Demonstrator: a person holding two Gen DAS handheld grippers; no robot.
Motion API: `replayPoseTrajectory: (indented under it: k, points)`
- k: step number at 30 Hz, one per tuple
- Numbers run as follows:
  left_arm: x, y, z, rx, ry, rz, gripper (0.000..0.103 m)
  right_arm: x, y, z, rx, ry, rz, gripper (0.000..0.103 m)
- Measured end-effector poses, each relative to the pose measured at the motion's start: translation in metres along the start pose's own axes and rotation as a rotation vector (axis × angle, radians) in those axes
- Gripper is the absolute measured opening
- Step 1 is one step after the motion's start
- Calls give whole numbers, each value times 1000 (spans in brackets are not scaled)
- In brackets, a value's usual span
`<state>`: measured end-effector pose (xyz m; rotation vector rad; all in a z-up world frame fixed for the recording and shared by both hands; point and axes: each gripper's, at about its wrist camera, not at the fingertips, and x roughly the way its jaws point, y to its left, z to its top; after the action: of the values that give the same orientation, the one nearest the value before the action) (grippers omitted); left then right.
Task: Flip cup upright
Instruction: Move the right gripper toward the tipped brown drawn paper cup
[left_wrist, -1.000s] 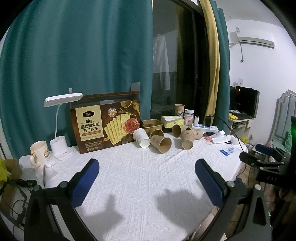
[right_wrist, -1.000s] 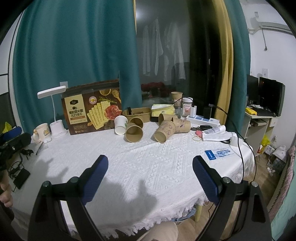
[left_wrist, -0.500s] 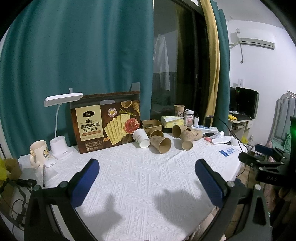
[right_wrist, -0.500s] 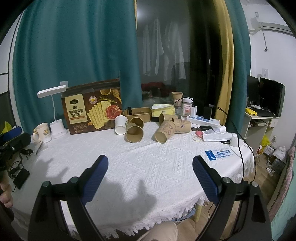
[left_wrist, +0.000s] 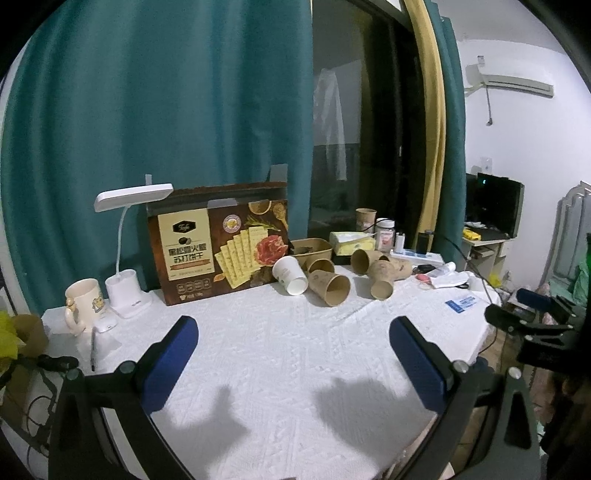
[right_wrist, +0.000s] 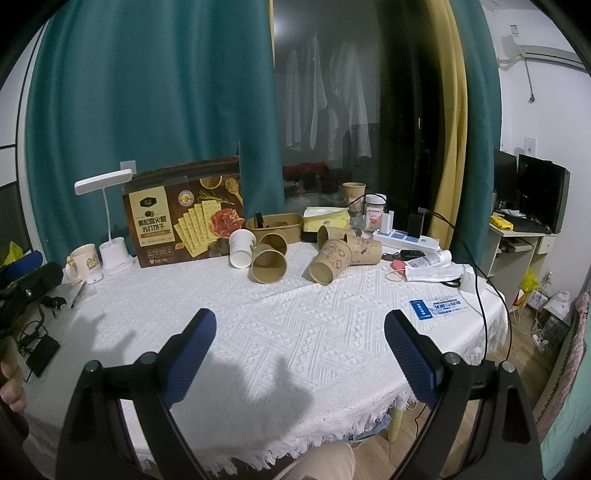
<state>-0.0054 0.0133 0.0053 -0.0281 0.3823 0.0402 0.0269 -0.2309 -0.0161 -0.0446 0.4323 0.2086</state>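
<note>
While your left gripper (left_wrist: 293, 341) and right gripper (right_wrist: 300, 334) hovered wide open and empty over the near tablecloth (right_wrist: 295, 332), the paper cups (right_wrist: 269, 264) lay far ahead on their sides, mouths toward you, neither gripper clearly nearer.

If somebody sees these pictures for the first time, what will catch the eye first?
Probably the cluster of tipped paper cups at the far middle of the white tablecloth, one white cup among brown ones. Behind them stands the big brown cracker box. Both grippers, left and right, hover open in the foreground.
</note>
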Motion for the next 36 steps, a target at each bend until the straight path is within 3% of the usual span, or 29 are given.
replayPoseTrajectory:
  k: [17,20,25,31,36]
  points:
    - [4,3,0,-17,-20,8,103,7,0,-2,-2,11,-1,91]
    - [19,6,0,-24,12,-5,103,17,-4,-3,-5,20,-9,91]
    - [67,8,-4,-41,110,-72,103,57,-20,-1,-15,63,-43,91]
    - [151,5,-3,-28,228,-20,103,116,-38,7,-33,108,-36,91]
    - [228,-3,16,-46,323,-55,103,172,-56,25,24,169,17,91]
